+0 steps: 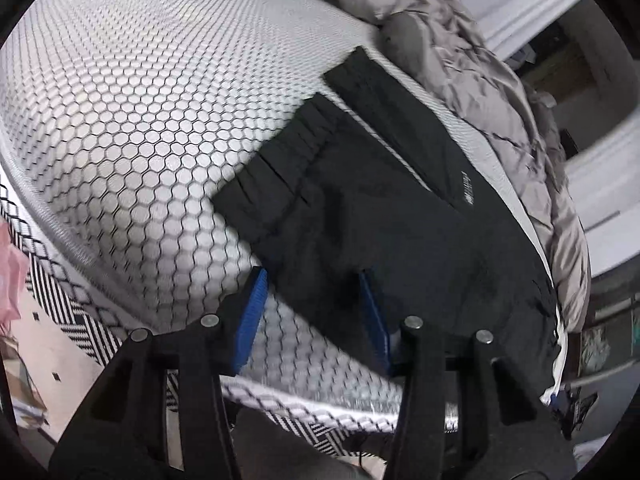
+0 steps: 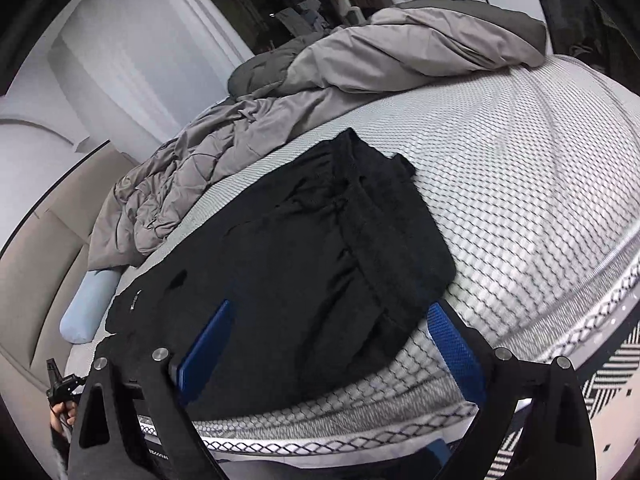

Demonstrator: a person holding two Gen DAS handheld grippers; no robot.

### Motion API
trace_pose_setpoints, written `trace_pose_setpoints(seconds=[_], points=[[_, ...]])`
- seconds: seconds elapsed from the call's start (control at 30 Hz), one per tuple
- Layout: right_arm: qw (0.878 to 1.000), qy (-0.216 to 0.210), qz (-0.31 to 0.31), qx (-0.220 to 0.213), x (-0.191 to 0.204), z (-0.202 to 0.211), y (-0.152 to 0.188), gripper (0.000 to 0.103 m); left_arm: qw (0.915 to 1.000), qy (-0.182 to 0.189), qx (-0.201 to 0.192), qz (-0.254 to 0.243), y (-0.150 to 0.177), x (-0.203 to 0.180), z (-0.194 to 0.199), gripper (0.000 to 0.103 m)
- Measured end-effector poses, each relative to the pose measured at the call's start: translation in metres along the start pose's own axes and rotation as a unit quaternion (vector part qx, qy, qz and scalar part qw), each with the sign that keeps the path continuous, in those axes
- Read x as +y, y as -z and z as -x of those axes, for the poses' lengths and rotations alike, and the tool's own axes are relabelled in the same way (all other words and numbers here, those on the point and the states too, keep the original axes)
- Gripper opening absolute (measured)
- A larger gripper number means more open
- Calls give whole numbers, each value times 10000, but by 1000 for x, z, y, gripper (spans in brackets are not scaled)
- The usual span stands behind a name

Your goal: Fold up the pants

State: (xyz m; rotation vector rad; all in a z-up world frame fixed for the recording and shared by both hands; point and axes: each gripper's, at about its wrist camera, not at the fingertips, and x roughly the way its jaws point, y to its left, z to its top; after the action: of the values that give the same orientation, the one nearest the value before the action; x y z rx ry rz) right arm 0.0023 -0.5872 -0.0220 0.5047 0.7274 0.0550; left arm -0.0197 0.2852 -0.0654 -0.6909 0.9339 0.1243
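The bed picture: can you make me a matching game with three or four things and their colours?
Things:
1. pants
2. blanket
3. pillow
4. gripper pads

Colours:
A. bright blue
B. grey
C. pale blue
D. black

Pairs: 1-D, 2-B, 3-C, 4-A
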Motion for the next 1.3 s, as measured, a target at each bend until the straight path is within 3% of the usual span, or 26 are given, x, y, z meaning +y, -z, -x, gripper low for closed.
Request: trace_pose_setpoints(seconds=[0.23, 0.4, 0.53, 0.6, 0.67, 0.8, 0.87, 0.93, 1.27, 1.3], points=[[9996, 85, -244, 102, -19, 2, 9, 98, 9993, 165, 270, 194, 19, 11, 1, 45], [9985, -20, -515, 204, -32, -13, 13, 98, 9980, 351, 179, 496, 19, 22, -7, 45], [9959, 47, -864, 270, -41, -27, 6, 80, 9999, 33, 98, -14, 26, 4, 4, 45], [9945, -94, -1009, 275, -46, -29, 5, 80, 9996, -59, 56, -261, 33, -3, 12, 45], [9939, -88, -1080, 190, -52, -30, 3, 80, 9996, 109, -54, -259, 29, -5, 15, 45], [9925, -211, -1196, 96, -61, -36, -4, 80, 9985, 228, -327, 376, 23, 12, 26, 45], [9932, -222, -1139, 23, -60, -37, -9, 80, 9977, 371, -490, 280, 24, 11, 34, 45], [9937, -212, -1103, -1, -60, -38, -10, 80, 9979, 254, -545, 221, 20, 13, 34, 45], [9951, -218, -945, 171, -51, -42, -3, 80, 9952, 441, -543, 679, -30, 25, -29, 45], [9950, -207, -962, 169, -52, -43, -4, 80, 9947, 420, -635, 690, -33, 25, -32, 35]])
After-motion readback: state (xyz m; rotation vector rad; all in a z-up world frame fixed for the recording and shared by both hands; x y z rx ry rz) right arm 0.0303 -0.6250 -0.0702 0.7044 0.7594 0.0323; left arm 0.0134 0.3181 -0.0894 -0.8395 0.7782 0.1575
